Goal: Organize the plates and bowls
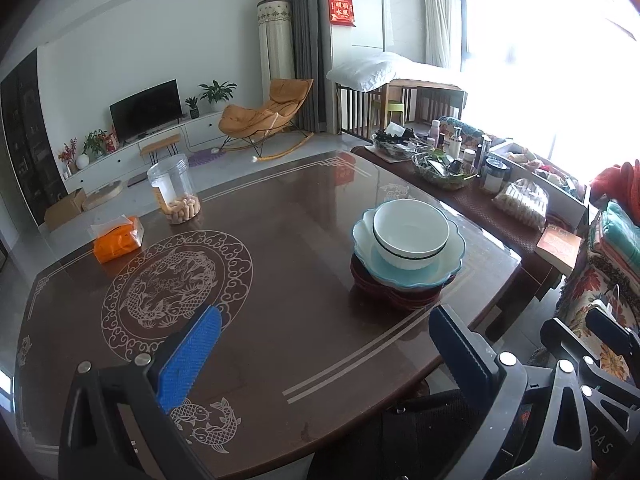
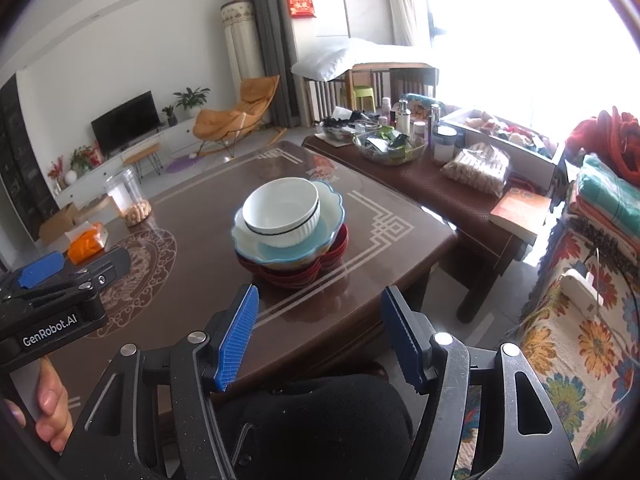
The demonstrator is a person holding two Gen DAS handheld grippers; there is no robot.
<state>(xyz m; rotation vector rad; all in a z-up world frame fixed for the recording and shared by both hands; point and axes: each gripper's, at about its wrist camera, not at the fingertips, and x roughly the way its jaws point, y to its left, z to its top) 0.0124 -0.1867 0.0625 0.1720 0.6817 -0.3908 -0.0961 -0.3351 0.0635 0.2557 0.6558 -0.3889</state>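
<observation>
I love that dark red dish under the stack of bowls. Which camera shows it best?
The right wrist view: the dark red scalloped dish shows its lobed rim beside and below the pale blue scalloped bowl. In the left wrist view only a dark sliver peeks out underneath.

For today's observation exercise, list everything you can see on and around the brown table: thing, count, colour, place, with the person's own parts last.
white bowl: one, white with a dark line, top of the stack
blue dish: one, pale blue, scalloped, under the white bowl
red dishes: count unclear, red, bottom of the stack
table: one, brown with pale carp patterns
jar: one, clear, snacks inside, table's far left
tissue pack: one, orange, near the jar
side table: one, brown, crowded with bottles and dishes
book: one, orange, side table's near end
left gripper: jaws open, empty
right gripper: jaws open, empty
hand: one, holding the left gripper
</observation>
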